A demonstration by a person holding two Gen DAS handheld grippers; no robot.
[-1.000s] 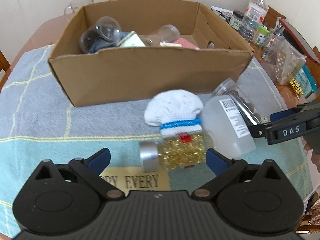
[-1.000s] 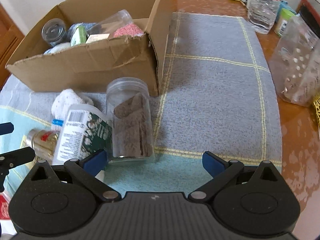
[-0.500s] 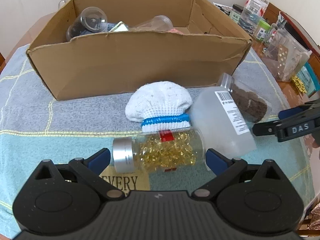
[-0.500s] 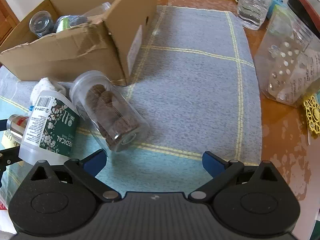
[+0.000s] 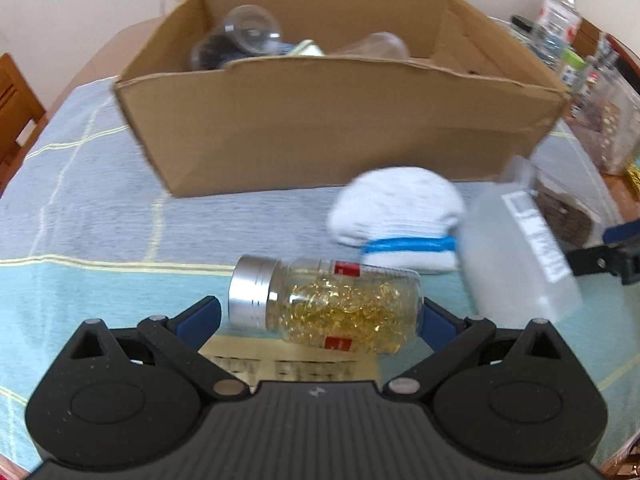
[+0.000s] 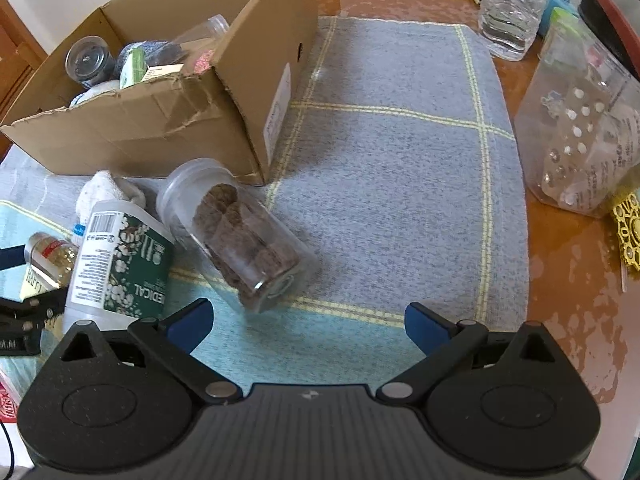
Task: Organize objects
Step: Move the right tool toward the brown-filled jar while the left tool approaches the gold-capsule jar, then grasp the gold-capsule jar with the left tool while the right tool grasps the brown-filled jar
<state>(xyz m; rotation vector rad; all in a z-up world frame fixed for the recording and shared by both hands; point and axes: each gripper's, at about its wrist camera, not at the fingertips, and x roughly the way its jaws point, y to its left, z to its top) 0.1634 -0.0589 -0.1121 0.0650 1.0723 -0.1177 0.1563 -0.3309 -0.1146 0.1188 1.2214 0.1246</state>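
Brown cardboard box [image 5: 344, 120] sits open-topped on a grey and teal cloth [image 6: 392, 152] over the wooden table [image 6: 576, 264]; clear jars and packets lie inside it. Four loose items are clustered on the cloth at the box's near side.

Left gripper [image 5: 320, 320]: jaws spread wide, nothing gripped. Glass bottle of yellow capsules [image 5: 328, 306], silver cap to the left, lies on its side between the blue pads; contact with the right pad cannot be told. White knitted piece with a blue band [image 5: 396, 212] lies just behind it, and a translucent bottle with a barcode label [image 5: 516, 256] lies touching that piece's right end.

Right gripper [image 6: 306, 326]: jaws spread wide, empty. Clear jar of brown discs [image 6: 240, 236] lies tilted on the cloth just ahead of the left pad, beside the green-labelled side of the translucent bottle [image 6: 120, 264].

Water bottle [image 6: 512, 8] and clear plastic container [image 6: 580, 144] stand near the table's right edge.
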